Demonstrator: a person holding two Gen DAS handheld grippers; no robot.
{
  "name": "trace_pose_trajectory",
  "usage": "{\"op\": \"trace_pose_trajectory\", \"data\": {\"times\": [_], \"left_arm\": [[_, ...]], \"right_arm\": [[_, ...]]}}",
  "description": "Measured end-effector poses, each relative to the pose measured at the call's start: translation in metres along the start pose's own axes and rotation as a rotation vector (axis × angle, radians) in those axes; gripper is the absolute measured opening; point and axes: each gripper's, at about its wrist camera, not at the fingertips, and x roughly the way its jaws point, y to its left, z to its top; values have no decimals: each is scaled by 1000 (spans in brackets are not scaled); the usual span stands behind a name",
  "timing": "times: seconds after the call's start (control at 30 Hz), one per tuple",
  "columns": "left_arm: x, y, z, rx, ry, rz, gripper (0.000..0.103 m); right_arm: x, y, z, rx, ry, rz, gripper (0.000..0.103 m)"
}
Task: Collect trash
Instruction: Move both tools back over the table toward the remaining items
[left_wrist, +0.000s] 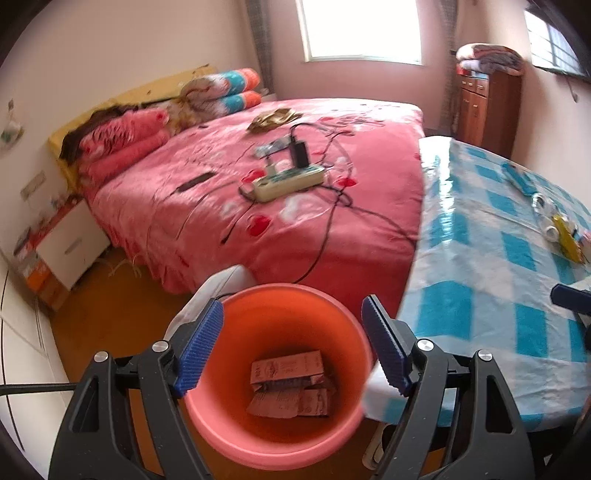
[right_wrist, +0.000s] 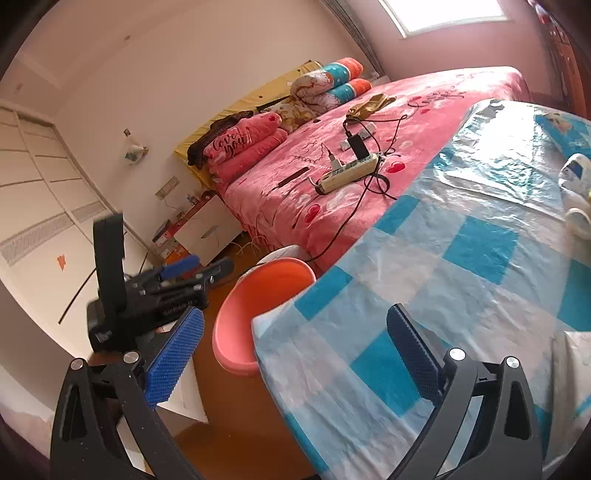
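Observation:
An orange-pink bucket (left_wrist: 280, 435) stands on the floor beside the table; it also shows in the right wrist view (right_wrist: 236, 332). Flattened brown cartons (left_wrist: 290, 384) lie at its bottom. My left gripper (left_wrist: 295, 347) is open and empty, held right above the bucket's mouth; it also shows in the right wrist view (right_wrist: 173, 280). My right gripper (right_wrist: 295, 354) is open and empty over the near edge of the table with the blue-and-white checked cloth (right_wrist: 461, 295). Small items, a yellow packet (left_wrist: 567, 238) and round white pieces (left_wrist: 543, 206), lie on the table's far side.
A bed with a pink cover (left_wrist: 288, 206) fills the middle of the room, with a power strip (left_wrist: 291, 181) and cables on it. A white nightstand (left_wrist: 70, 240) and boxes stand left of the bed. A brown cabinet (left_wrist: 484, 110) stands at the back right.

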Motion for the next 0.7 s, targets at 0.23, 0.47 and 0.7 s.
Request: {"op": "trace_pose_trajectory", "data": {"times": [0.23,0.47,0.7], "left_arm": [[-14,-34,10,70,-18,-21,78],[-22,-64,14,126,-20,-44,78],[-24,-93,19,167,11,-73,78]], "right_arm": [[-21,-9,-12,-25,-54,-29,98],[-34,-27,-15,-33,-39,-110,98],[-53,-47,-15,-37,-21,-237,98]]}}
